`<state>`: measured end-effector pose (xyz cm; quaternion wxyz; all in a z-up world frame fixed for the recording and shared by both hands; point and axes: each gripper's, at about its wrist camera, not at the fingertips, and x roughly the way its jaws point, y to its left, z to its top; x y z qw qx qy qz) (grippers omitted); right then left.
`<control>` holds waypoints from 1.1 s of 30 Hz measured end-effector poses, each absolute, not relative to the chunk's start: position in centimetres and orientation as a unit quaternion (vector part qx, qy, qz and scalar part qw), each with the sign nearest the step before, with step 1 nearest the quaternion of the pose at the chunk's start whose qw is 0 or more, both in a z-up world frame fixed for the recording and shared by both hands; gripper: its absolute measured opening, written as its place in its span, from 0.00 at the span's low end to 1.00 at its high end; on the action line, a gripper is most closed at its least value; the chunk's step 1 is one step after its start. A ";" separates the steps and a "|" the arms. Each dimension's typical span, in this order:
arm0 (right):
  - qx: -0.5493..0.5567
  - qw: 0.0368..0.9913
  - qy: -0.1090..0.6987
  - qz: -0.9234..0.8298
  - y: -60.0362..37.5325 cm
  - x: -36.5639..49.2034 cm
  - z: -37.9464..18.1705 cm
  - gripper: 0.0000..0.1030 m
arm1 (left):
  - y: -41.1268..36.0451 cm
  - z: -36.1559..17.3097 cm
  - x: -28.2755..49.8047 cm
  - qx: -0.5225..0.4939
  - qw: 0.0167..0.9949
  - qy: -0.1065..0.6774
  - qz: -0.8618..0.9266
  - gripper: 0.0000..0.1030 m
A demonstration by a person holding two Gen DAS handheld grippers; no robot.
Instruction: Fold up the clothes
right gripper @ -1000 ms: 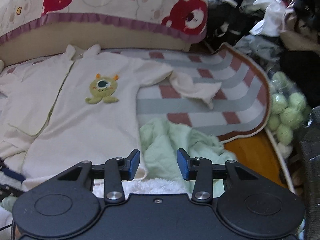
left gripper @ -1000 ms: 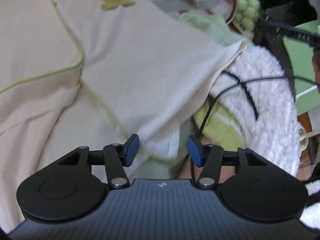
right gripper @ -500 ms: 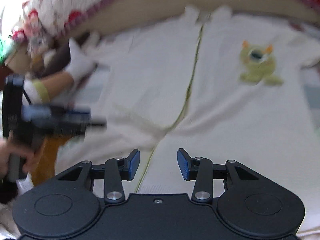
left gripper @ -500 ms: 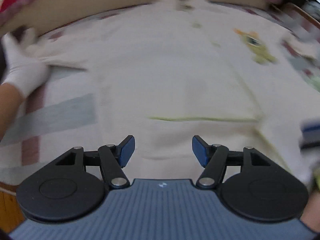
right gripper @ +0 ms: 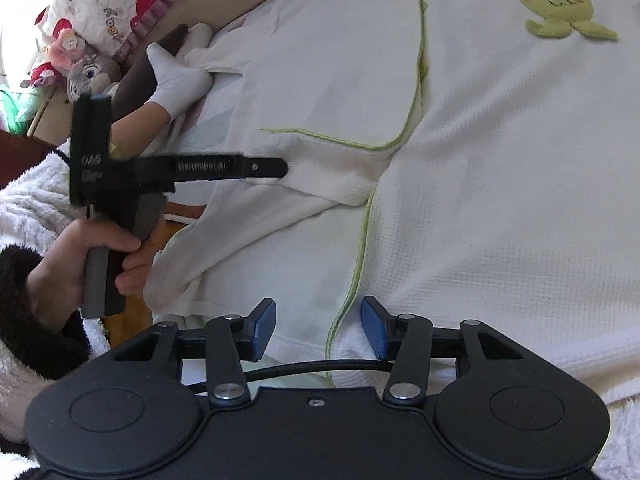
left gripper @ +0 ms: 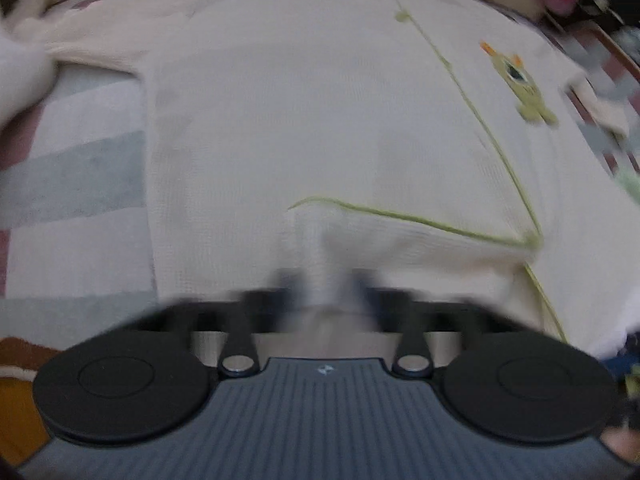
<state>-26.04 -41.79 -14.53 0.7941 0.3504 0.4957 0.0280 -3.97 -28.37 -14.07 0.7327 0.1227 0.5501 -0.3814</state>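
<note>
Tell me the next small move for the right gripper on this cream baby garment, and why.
Probably lower the right gripper onto the cream garment's hem and close. Its jaws are opening with only the green-piped edge before them, nothing pinched, while the left gripper looks already shut on a fold of fabric further over.

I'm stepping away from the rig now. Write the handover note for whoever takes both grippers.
Left gripper: shut on a pinch of the cream garment near its lower edge; that view is blurred.
Right gripper: jaws opening, nothing held, poised over the hem at the green piping.
Garment: spread front-up on the striped mat, monster patch showing. A gloved hand rests at the far sleeve.
Done: garment laid out, left grip taken.
Left: take the right grip, then likely fold; no fold made yet.
</note>
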 end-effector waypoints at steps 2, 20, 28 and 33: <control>0.349 0.796 0.494 0.029 -41.7 -26.2 -14.3 0.53 | -28.0 -12.3 -5.1 0.102 0.725 0.548 -0.405 0.04; 0.262 0.837 0.474 -0.075 -43.0 -34.1 -7.7 0.55 | -27.6 -8.0 -15.6 0.064 0.617 0.554 -0.555 0.06; 0.318 0.866 0.383 -0.047 -44.7 -34.3 -5.8 0.55 | -29.2 -6.9 -18.0 0.126 0.601 0.543 -0.573 0.16; 0.236 0.897 0.372 -0.039 -44.2 -32.3 -2.8 0.56 | -31.3 -2.8 -17.4 0.145 0.617 0.519 -0.573 0.23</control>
